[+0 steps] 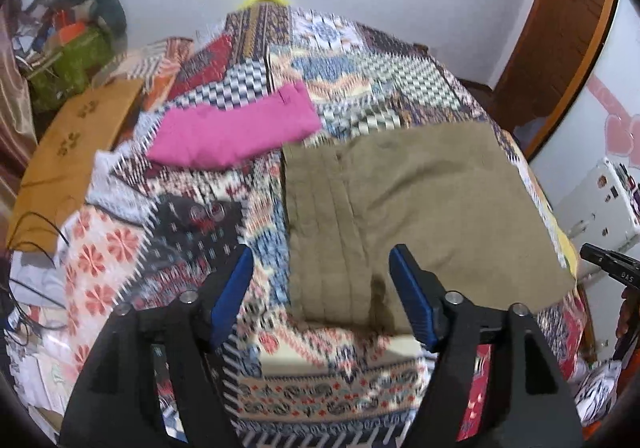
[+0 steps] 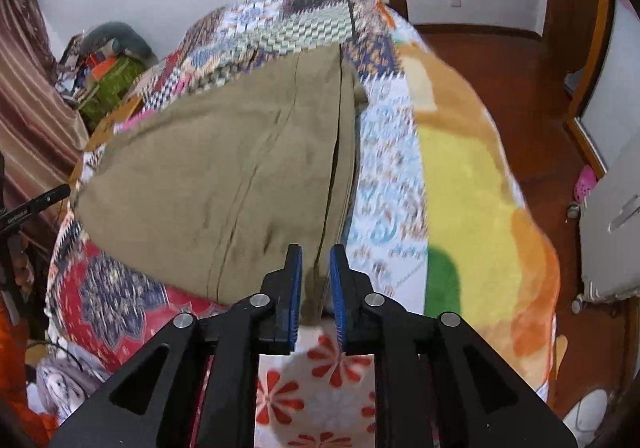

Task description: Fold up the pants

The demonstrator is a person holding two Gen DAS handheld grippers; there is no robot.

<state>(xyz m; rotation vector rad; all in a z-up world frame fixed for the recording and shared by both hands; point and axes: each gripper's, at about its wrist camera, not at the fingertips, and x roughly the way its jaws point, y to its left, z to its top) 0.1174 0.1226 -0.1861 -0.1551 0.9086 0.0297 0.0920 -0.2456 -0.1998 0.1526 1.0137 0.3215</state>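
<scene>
Pants (image 1: 420,203) lie folded on the bed's quilt (image 1: 320,372), your left tongs (image 1: 322,296) gape empty over their near edge, your right tongs (image 2: 316,284), barely parted, straddle a fold they could drag loose.

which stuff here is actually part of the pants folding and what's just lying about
Part of the job:
- khaki pants, folded flat on the patchwork bedspread
- left gripper, jaws wide open over the pants' near edge
- right gripper, jaws narrowly apart astride the pants' edge

Just lying about:
- folded pink garment
- cardboard box
- yellow and orange blanket
- clutter pile
</scene>
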